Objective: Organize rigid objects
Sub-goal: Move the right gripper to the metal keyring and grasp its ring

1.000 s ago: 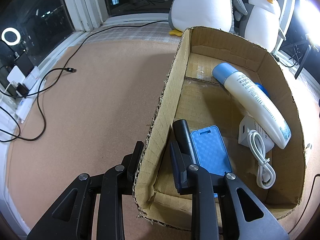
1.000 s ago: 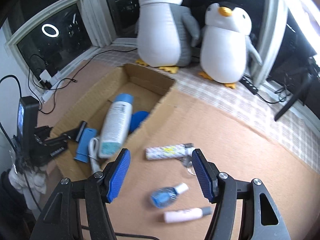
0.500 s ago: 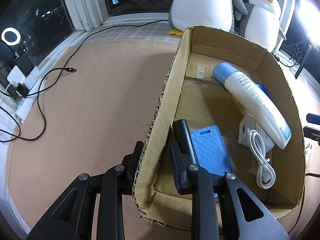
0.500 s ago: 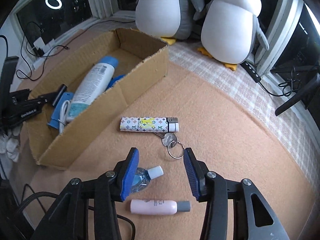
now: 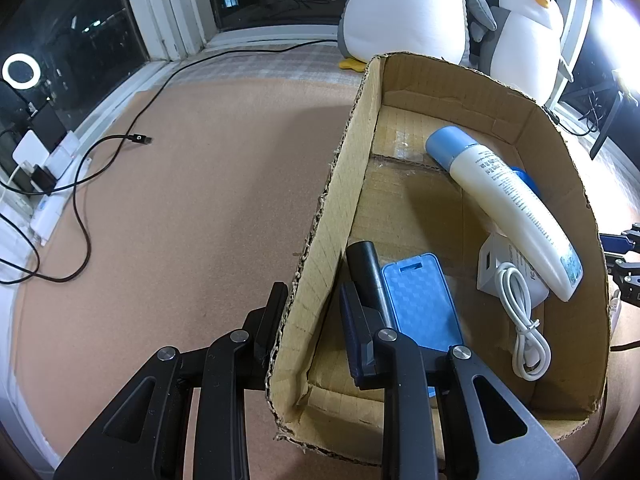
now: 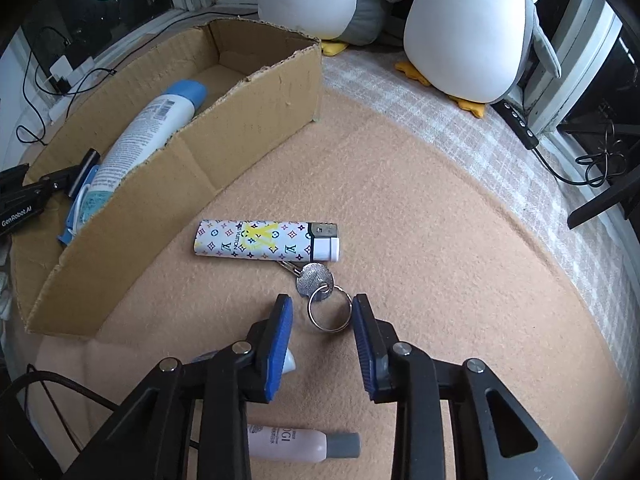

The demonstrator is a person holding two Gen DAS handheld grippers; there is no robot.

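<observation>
My left gripper [image 5: 310,304] straddles the left wall of the cardboard box [image 5: 336,200], one finger outside and one inside, touching the wall. The box holds a white bottle with a blue cap [image 5: 504,204], a blue case [image 5: 420,304], a black tube [image 5: 366,272] and a white charger with cable [image 5: 516,292]. My right gripper [image 6: 322,314] is open, low over the mat, its fingers either side of a key ring [image 6: 330,312] with a key [image 6: 314,278]. A patterned lighter [image 6: 266,240] lies just beyond.
A pink tube [image 6: 296,446] and a small bottle's white cap [image 6: 289,362] lie under the right gripper. Two plush penguins [image 6: 472,28] stand at the back. Cables [image 5: 80,184] and chargers lie along the window at the left. The box [image 6: 168,160] is left of the lighter.
My right gripper has moved forward and down towards the lighter and key ring, and its jaws have narrowed around the ring. The left gripper has not moved.
</observation>
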